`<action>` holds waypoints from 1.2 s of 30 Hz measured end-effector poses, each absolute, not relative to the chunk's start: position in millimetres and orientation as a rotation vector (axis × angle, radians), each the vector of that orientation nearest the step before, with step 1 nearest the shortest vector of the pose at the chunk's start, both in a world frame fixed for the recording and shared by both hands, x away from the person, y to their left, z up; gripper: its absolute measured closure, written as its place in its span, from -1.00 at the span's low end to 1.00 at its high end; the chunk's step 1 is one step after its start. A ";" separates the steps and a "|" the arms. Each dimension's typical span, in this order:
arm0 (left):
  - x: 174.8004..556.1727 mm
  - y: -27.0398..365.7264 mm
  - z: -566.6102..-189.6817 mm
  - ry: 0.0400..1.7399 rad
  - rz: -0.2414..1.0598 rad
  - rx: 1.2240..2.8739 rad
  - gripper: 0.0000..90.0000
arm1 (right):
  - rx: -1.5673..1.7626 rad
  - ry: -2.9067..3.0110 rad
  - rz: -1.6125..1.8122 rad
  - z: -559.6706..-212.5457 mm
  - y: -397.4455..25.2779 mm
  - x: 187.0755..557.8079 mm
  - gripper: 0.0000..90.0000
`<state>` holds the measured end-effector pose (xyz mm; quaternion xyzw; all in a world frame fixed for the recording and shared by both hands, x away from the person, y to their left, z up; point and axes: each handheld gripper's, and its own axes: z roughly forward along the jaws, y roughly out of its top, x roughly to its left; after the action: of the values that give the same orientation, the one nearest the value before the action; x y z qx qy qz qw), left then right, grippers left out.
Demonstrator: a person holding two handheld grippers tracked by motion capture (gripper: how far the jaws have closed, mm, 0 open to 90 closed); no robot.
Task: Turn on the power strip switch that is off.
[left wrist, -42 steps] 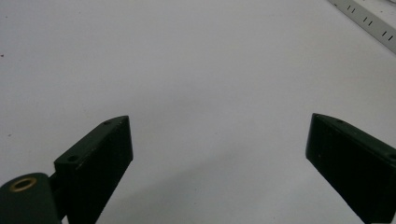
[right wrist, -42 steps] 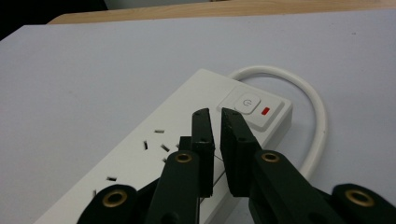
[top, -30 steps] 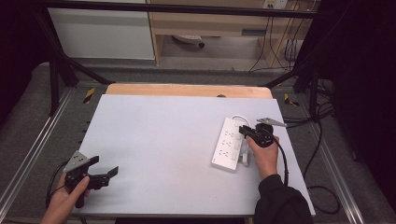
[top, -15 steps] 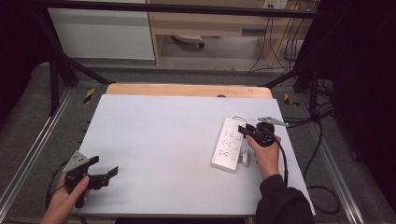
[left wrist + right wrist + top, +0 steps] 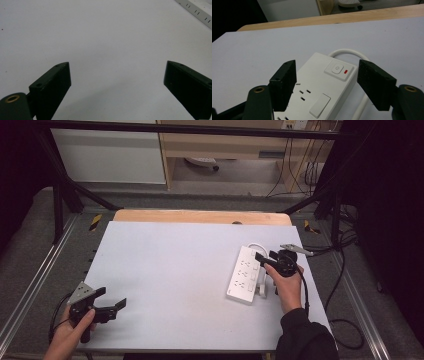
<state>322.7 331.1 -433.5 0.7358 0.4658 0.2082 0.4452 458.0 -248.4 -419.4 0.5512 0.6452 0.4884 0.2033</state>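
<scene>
Over the power strip (image 5: 322,85), right tongs (image 5: 267,261) spread wide, probably to straddle its switch end; far from strip, left tongs (image 5: 117,90) spread, idle.

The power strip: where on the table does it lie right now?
In the high view, the power strip lies on the table's right side, under the open right gripper, far from the left gripper.

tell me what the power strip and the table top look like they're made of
The power strip looks like moulded white plastic, smooth with a slight sheen; its rounded edges, pressed-in socket slots and raised switch suggest so. The table top seems a matte, pale grey laminate or painted board, flat and without glare. A bare strip at its far edge looks like light wood, though no grain is plain.
</scene>
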 end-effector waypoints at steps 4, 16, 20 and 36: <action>322.6 331.7 -433.3 1.160 0.514 1.820 -0.84 | 1.536 1.785 1.369 -416.8 -249.5 456.5 -0.38; 322.5 331.6 -433.4 1.160 0.519 1.818 -0.84 | 1.478 1.712 1.336 -409.9 -248.0 452.1 -0.79; 322.4 331.5 -433.6 1.160 0.518 1.820 -0.84 | 1.460 1.682 1.285 -408.2 -247.2 450.1 -0.85; 321.2 331.2 -433.4 1.162 0.515 1.816 -0.84 | 1.406 1.733 1.327 -380.1 -252.2 429.6 -0.89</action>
<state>321.2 331.2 -433.4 0.7333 0.4692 0.2081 0.4460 429.6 -252.2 -380.1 0.5215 0.6429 0.4922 0.2692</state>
